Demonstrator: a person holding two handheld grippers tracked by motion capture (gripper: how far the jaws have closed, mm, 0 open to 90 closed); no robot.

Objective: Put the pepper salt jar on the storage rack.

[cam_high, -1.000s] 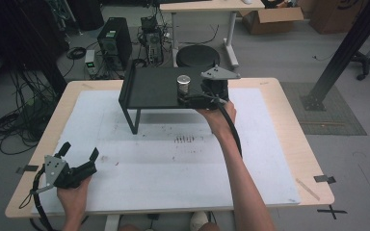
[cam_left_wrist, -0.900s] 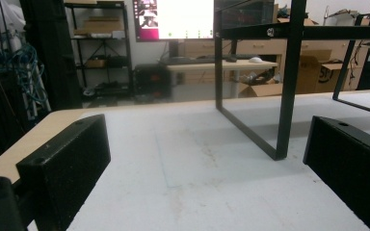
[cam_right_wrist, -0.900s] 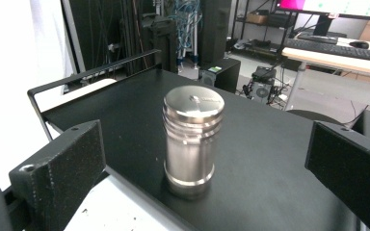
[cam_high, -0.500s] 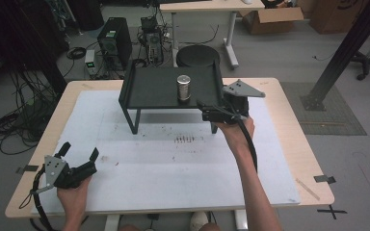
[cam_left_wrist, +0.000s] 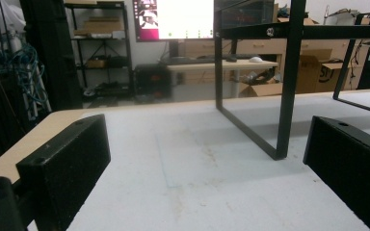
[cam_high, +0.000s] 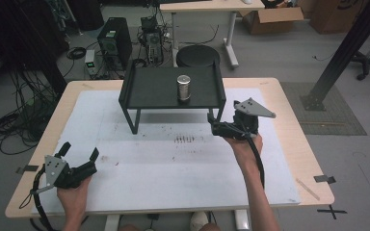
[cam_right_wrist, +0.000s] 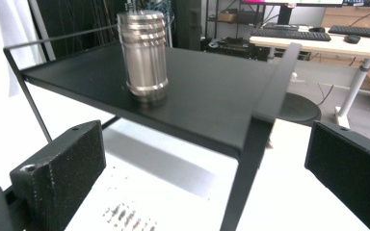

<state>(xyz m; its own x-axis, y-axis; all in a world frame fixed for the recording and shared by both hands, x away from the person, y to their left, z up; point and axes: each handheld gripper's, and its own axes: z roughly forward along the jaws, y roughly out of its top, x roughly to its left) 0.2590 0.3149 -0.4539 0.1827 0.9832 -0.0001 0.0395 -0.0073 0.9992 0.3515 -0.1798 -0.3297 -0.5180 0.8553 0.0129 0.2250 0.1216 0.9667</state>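
My left gripper [cam_high: 79, 156] sits low over the near left corner of the table [cam_high: 289, 159], just above the white mat [cam_high: 173, 168] that covers most of the tabletop. Its jaws are spread wide with nothing between them; in the left gripper view they frame bare mat and, farther off, a black leg of the raised tray [cam_left_wrist: 285, 82].

My right gripper [cam_high: 215, 122] is right of centre, just near of the black tray's [cam_high: 159, 89] near right corner. Its jaws are also set wide apart and empty, pointing toward the tray. In the right gripper view the near right leg and the tray's near edge rise between the two jaws, apart from both.

The tray stands on thin black legs on the far half of the mat. On its flat top, right of the middle, a ribbed metal cylinder [cam_high: 183, 86] stands upright; the right gripper view shows it [cam_right_wrist: 142, 55] resting squarely on the tray surface, well clear of my jaws.

A patch of small dark marks [cam_high: 183, 139] lies on the mat between the tray and my right gripper.
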